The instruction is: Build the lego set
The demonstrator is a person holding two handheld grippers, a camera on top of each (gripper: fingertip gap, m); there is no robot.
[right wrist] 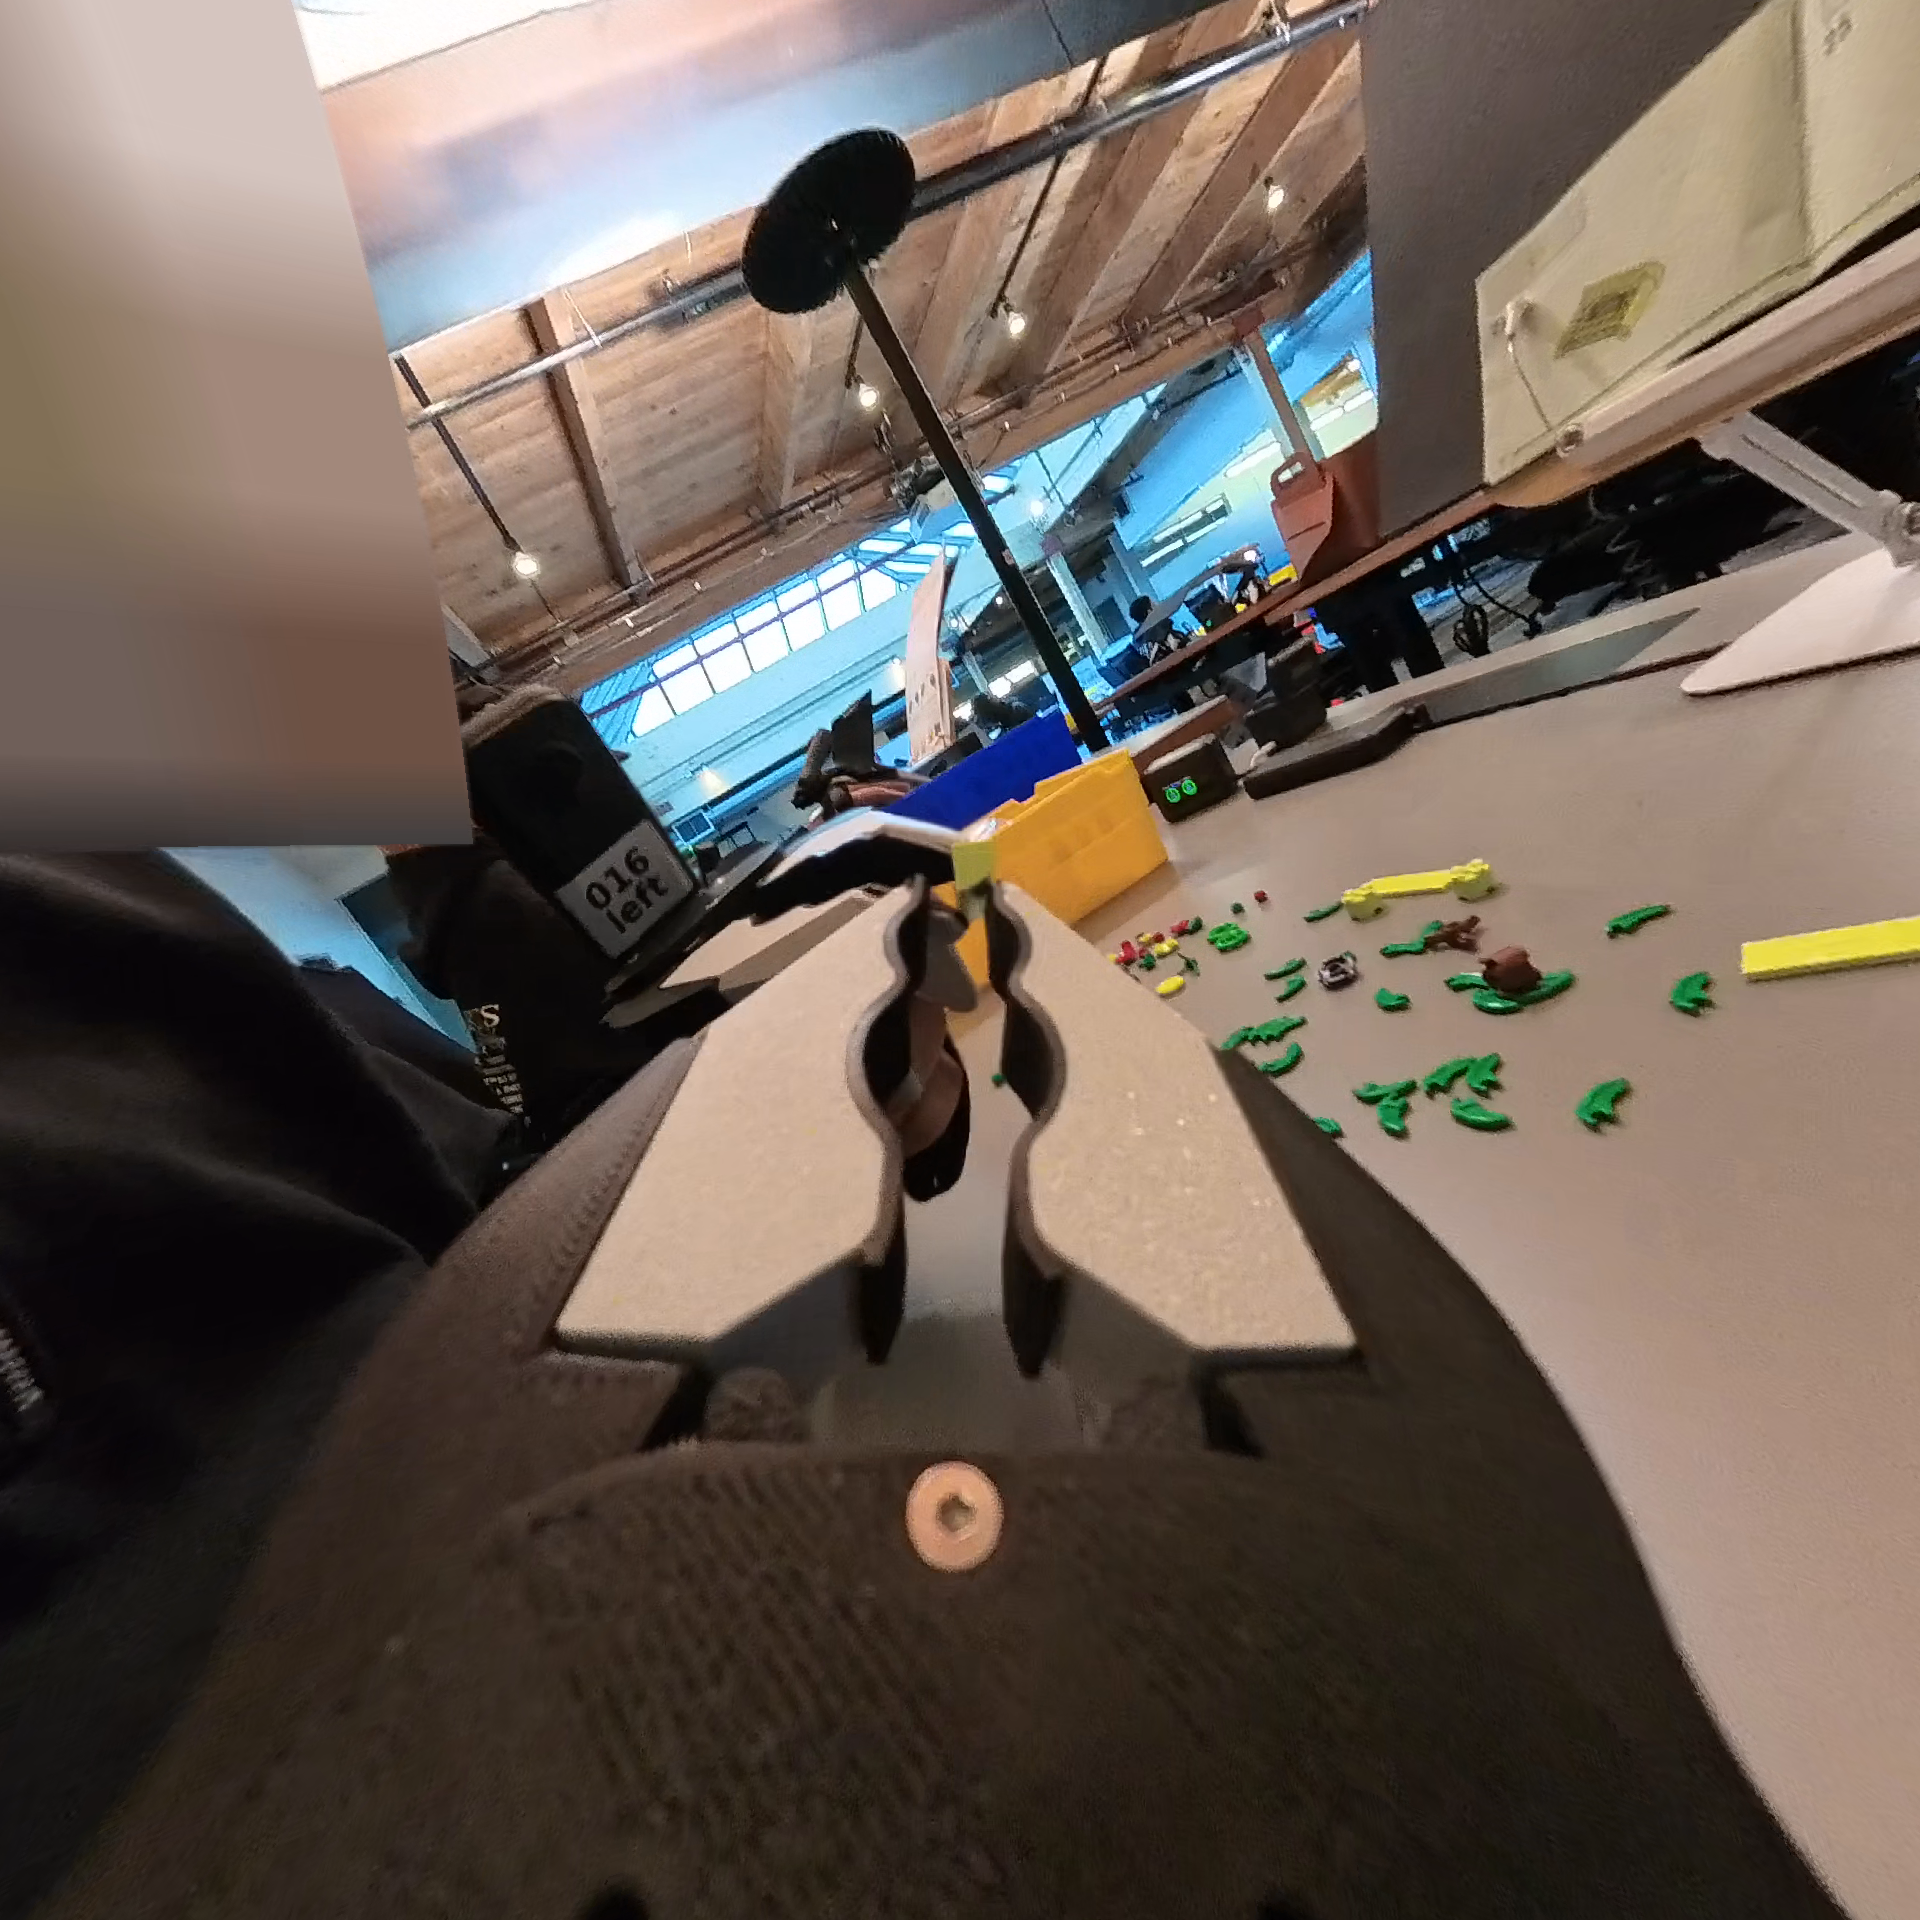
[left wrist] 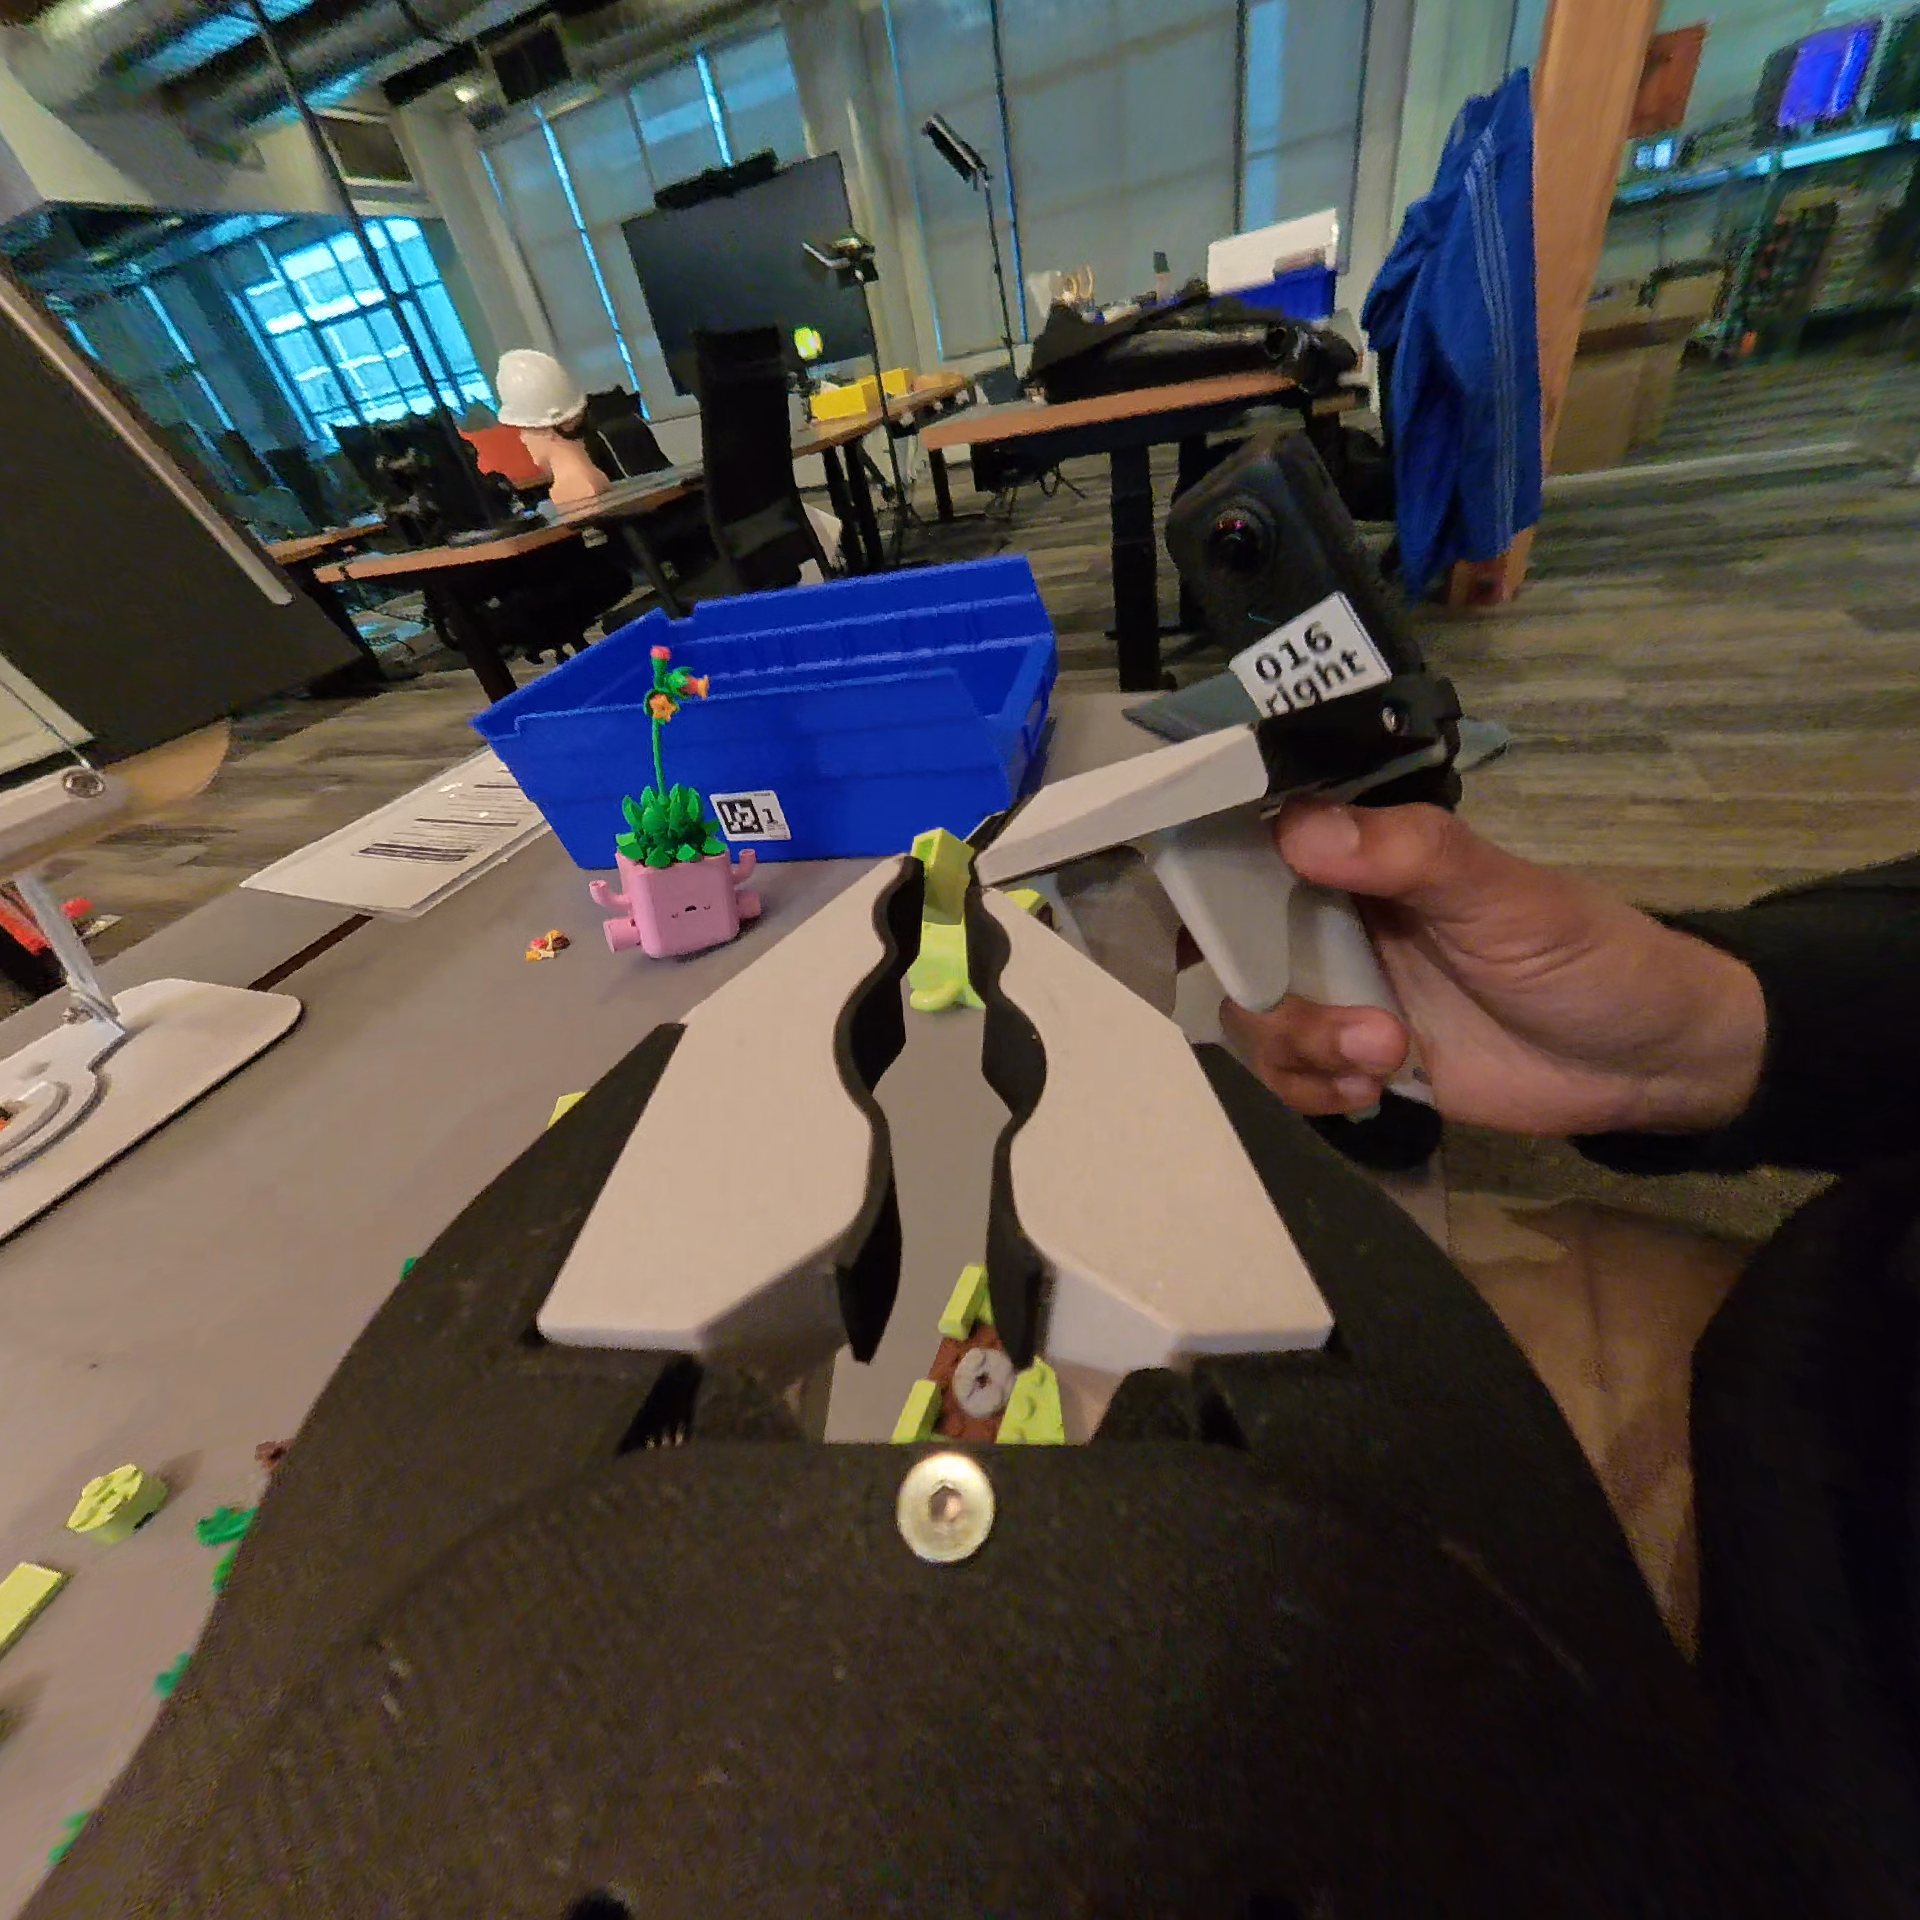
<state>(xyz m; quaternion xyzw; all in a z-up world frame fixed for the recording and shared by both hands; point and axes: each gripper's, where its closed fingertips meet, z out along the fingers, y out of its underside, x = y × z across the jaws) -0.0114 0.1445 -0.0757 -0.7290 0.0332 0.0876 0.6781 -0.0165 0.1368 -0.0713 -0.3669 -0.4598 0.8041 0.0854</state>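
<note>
The left hand-held gripper (left wrist: pixel 943 883) is clamped on a lime-green lego piece (left wrist: pixel 943 940) at its tips, and the right hand-held gripper (left wrist: pixel 987 844) meets that piece from 2 o'clock, pinching its top corner. On the grey table (left wrist: pixel 416 1091), a pink lego flowerpot (left wrist: pixel 681 899) stands at 10 o'clock before a blue bin (left wrist: pixel 831 707); green lego leaves (right wrist: pixel 1455 1091) lie scattered at 3 o'clock in the right wrist view.

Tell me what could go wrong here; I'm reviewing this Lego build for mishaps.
1. Both grippers, left and right, pinch the lime piece only at their fingertips; pressing could make it twist or pop free.
2. A drop might scatter it among the loose green leaves.
3. The pink pot model stands close and could get knocked.
</note>
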